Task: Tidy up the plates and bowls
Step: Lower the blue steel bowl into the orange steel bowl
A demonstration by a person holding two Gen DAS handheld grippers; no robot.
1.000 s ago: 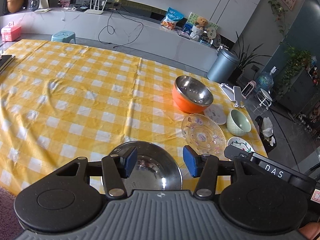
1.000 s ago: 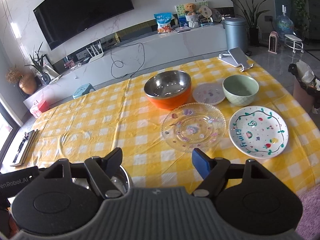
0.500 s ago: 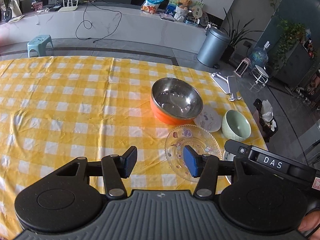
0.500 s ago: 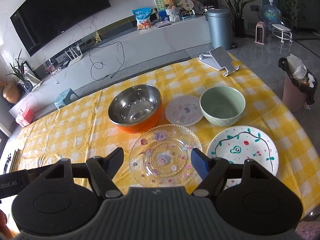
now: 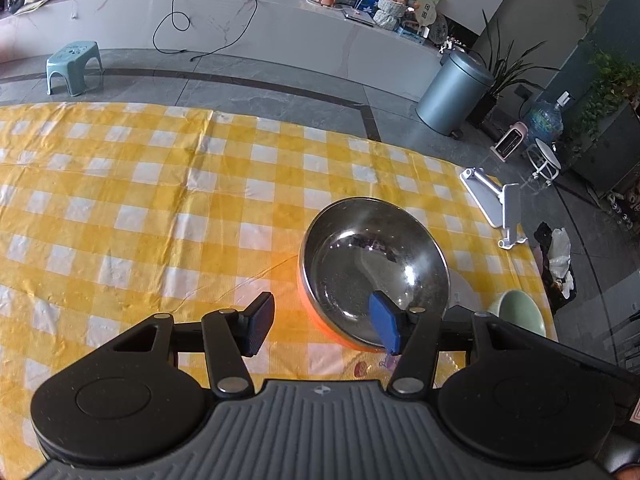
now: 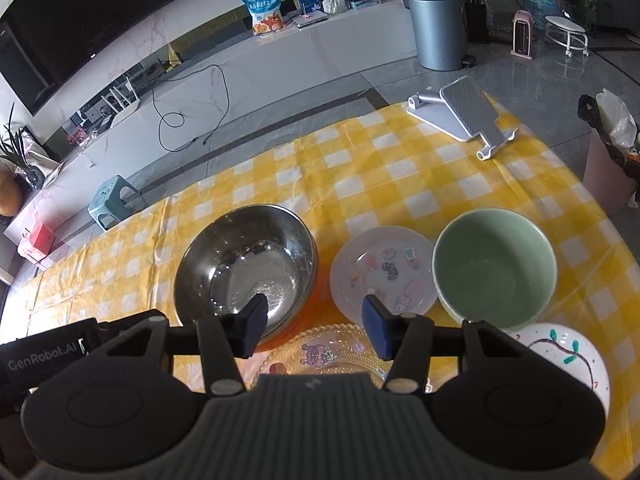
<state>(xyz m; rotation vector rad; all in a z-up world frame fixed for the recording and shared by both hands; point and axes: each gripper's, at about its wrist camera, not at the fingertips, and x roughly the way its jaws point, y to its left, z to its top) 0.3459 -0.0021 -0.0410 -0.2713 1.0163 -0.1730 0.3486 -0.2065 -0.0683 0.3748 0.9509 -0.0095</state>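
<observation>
Orange-walled, steel-lined round bowl (image 5: 374,268) sits on the yellow checked tablecloth (image 5: 140,200), its near rim between my open left gripper (image 5: 322,328) pads. My right gripper (image 6: 312,326), jaws just narrowing, grips nothing.

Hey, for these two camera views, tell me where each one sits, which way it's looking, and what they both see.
Left wrist: sits on the left gripper, looking forward and down over its open jaws at the steel bowl with orange outside on the yellow checked tablecloth; its own fingers show.
Right wrist: sits on the right gripper, whose empty jaws have just been closing, facing down at the small sticker plate, green bowl and glass plate.
Shared: the steel bowl, green bowl, white phone stand, grey bin.
</observation>
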